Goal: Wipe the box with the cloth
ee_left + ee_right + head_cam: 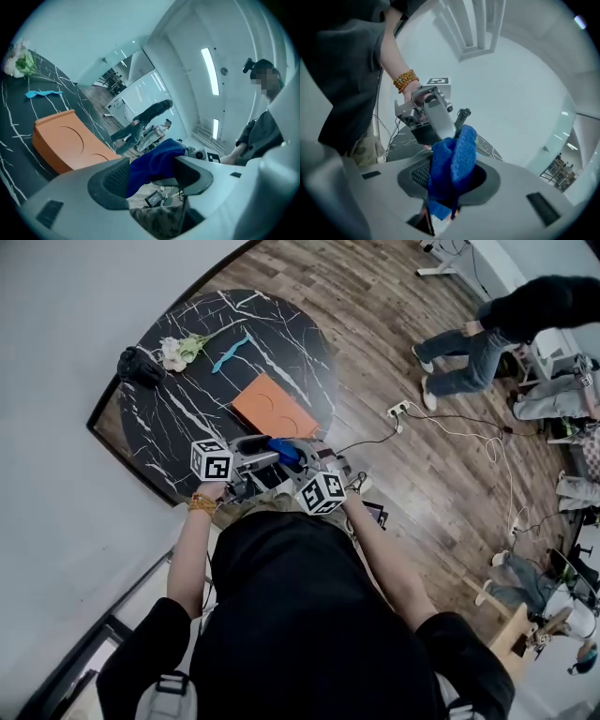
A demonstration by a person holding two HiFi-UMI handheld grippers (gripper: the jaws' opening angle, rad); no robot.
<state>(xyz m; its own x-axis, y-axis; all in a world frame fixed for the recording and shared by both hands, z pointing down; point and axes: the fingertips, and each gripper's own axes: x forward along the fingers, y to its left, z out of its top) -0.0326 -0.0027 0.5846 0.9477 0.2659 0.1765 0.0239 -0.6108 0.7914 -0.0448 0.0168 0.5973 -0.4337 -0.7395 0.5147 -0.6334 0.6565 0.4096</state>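
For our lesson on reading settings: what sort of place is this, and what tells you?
Probably an open-plan office or lab: wood-plank floor with a power strip and trailing cables, a round black marble-look table, and what look like glass partitions.

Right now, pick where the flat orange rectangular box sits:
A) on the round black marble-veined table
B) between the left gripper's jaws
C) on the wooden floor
A: the head view shows the flat orange box lying on the round black marble-veined table, not on the floor and not in a gripper.
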